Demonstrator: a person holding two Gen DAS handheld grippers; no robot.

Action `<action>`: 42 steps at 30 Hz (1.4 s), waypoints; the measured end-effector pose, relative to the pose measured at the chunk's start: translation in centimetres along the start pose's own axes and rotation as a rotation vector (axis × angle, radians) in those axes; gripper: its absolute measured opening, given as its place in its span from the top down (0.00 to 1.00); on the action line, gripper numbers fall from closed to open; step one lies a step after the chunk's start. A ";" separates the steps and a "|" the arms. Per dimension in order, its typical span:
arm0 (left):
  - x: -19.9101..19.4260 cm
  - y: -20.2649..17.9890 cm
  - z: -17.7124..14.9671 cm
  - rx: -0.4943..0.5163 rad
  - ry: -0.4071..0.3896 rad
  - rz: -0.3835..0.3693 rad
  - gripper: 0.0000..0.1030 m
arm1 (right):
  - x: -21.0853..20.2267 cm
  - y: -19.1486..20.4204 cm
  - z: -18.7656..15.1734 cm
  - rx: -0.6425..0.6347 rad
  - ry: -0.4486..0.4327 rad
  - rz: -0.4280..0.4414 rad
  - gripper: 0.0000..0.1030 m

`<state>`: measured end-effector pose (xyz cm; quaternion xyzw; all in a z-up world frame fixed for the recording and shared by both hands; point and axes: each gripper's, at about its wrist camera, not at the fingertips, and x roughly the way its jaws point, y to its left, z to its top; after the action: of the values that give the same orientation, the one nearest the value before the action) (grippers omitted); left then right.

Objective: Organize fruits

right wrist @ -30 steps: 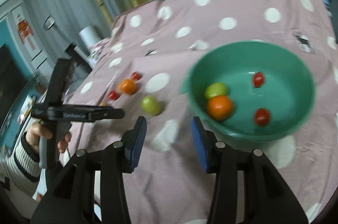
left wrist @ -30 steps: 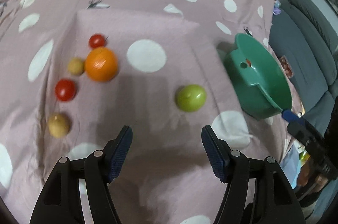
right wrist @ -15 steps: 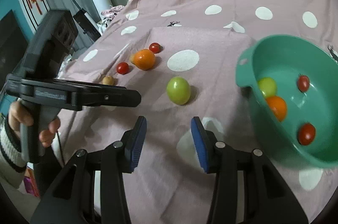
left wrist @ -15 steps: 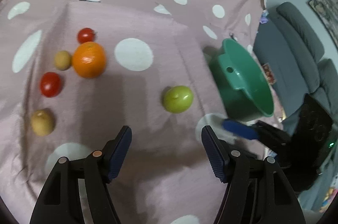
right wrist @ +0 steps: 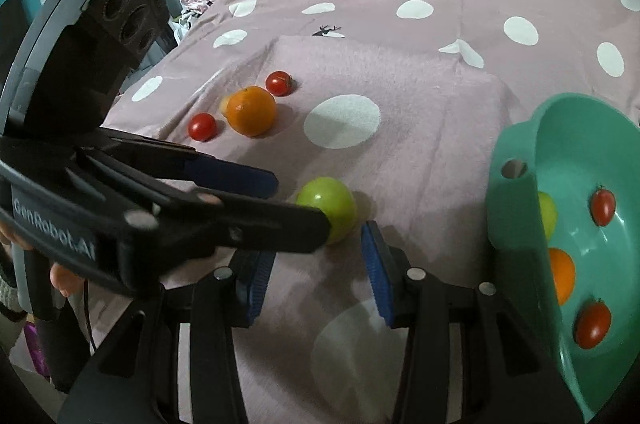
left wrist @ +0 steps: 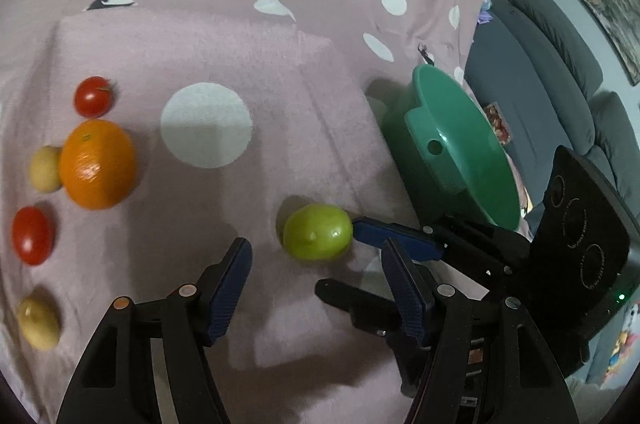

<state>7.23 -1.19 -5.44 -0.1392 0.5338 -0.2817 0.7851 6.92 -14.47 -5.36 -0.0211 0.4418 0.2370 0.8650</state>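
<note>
Fruit lies loose on my far left: two tomatoes (left wrist: 32,240), an orange (left wrist: 98,163) and two pale fruits (left wrist: 38,318), all resting on the spotted cloth (left wrist: 208,31). Moving right, my left gripper (left wrist: 316,288) stands half open with nothing between its pads. The green apple (left wrist: 318,232) sits just ahead of it, a little toward its right finger, roundish with no long axis to speak of. Next comes my right gripper (left wrist: 360,260), reaching in from the right, narrowly open and empty; its upper blue pad looks to touch the apple's right side (I cannot be sure of contact). In its own view the apple (right wrist: 328,207) lies just ahead and left of centre, partly behind the left gripper (right wrist: 296,199). The right one is nearer, I judge, so the pick turns on it shifting left to straddle the apple. Far right, the bowl (left wrist: 464,159) holds fruit already.

A second ago the right gripper faced the bowl and barely showed at the left view's edge; both have since closed on the apple.
</note>
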 end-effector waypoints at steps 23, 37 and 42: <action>0.9 -0.4 -0.4 0.023 0.003 0.016 0.61 | 1.8 0.1 0.5 0.010 0.024 0.011 0.65; -1.9 -4.0 -2.3 0.085 -0.036 0.033 0.61 | -2.7 1.7 -0.9 0.027 -0.056 0.001 0.65; -2.1 -5.0 -3.3 0.092 -0.027 0.040 0.61 | -3.6 2.3 -1.9 0.027 -0.055 0.004 0.65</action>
<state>2.15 -3.72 -2.52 -0.0959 0.5121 -0.2883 0.8034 2.70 -14.35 -3.37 -0.0018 0.4213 0.2333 0.8764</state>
